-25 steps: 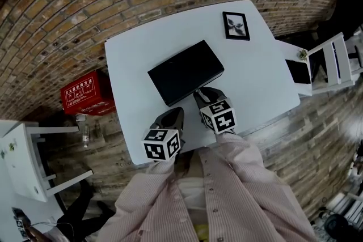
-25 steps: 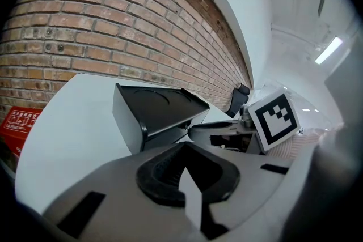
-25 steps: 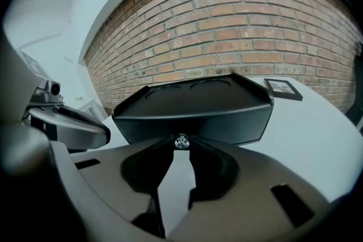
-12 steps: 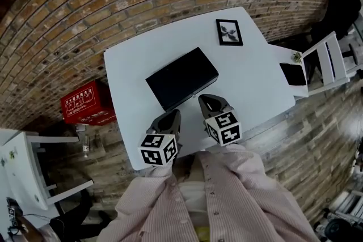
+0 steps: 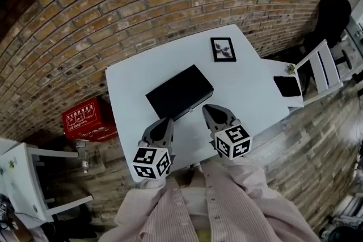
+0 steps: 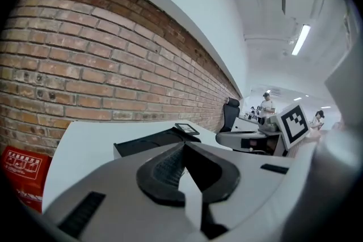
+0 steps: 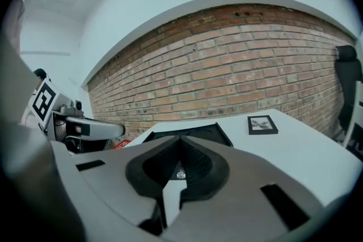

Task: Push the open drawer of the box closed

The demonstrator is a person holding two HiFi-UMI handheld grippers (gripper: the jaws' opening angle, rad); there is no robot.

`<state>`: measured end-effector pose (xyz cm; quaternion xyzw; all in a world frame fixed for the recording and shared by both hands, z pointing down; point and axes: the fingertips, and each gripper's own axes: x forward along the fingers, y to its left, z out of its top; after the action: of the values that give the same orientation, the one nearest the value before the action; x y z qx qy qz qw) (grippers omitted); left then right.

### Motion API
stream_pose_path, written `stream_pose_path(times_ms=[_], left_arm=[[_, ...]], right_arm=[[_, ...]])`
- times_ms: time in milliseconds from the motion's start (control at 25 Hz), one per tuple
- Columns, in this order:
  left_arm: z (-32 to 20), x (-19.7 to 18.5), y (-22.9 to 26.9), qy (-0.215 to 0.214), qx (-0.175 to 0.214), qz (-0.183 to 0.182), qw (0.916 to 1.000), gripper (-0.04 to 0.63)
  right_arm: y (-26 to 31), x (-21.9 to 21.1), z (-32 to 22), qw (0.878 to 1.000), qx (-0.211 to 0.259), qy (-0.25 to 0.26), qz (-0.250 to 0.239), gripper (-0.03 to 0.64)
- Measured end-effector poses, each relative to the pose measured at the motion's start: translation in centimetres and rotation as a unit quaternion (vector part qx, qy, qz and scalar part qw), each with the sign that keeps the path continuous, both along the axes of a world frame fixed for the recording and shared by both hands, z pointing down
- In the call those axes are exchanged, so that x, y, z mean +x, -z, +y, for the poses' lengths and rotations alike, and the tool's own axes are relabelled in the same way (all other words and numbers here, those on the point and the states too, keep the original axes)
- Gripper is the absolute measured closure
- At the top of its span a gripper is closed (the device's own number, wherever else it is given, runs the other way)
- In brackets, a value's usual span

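— What's changed on the white table (image 5: 258, 93)?

— A second ago the right gripper (image 5: 208, 109) was up against the near side of the black box (image 5: 178, 93). Now it has drawn back toward the table's near edge, and its claw, half spread then, has closed tip to tip on nothing.

— And the box?

— Around mid-table, a little toward the left edge, turned at a slant. From here it reads as one flat slab, with no drawer standing out from it, so I'd guess the push is made and the task is about finished. I can't make out the seam itself, though.

— The other claw?

— The left gripper (image 5: 166, 123) hovers at the near edge too, just left of its partner and apart from the box. Its claw is pinched together, empty.

— Count it up for me.

— One table, one box, two grippers, and one small framed picture (image 5: 223, 49) by the far right corner.
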<state>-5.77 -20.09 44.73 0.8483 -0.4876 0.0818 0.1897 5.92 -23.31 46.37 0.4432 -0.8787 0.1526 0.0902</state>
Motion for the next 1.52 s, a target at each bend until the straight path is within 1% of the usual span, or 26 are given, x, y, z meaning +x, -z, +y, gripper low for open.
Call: stream_pose_path(times_ms=[160, 360, 560, 760, 1120, 1360, 1520], left_arm=[[-0.3, -0.7, 2.2, 0.006, 0.028, 0.006, 0.9996, 0.601], [-0.5, -1.8, 3.8, 0.018, 0.050, 0.010, 0.9985, 0.601], [-0.6, -2.7, 5.0, 0.026, 0.068, 0.003, 0.9974, 0.601], [-0.7, -3.4, 5.6, 0.038, 0.078, 0.001, 0.9962, 0.601], [-0.7, -5.1, 6.6, 0.076, 0.094, 0.005, 0.9926, 0.600], [-0.5, -6.2, 6.7, 0.098, 0.094, 0.001, 0.9907, 0.601], [-0.5, -6.3, 6.8, 0.104, 0.094, -0.002, 0.9901, 0.601]], right_arm=[[2.4, 0.8, -0.1, 0.999, 0.022, -0.010, -0.024, 0.614], [4.9, 2.0, 0.0, 0.997, 0.047, -0.026, -0.049, 0.614], [6.6, 3.2, 0.1, 0.995, 0.068, -0.038, -0.060, 0.614], [8.0, 4.2, 0.1, 0.992, 0.082, -0.057, -0.077, 0.614], [9.5, 5.5, 0.3, 0.988, 0.101, -0.079, -0.091, 0.614], [10.2, 6.3, 0.4, 0.986, 0.108, -0.086, -0.089, 0.614], [10.4, 6.5, 0.4, 0.986, 0.111, -0.085, -0.087, 0.614]])
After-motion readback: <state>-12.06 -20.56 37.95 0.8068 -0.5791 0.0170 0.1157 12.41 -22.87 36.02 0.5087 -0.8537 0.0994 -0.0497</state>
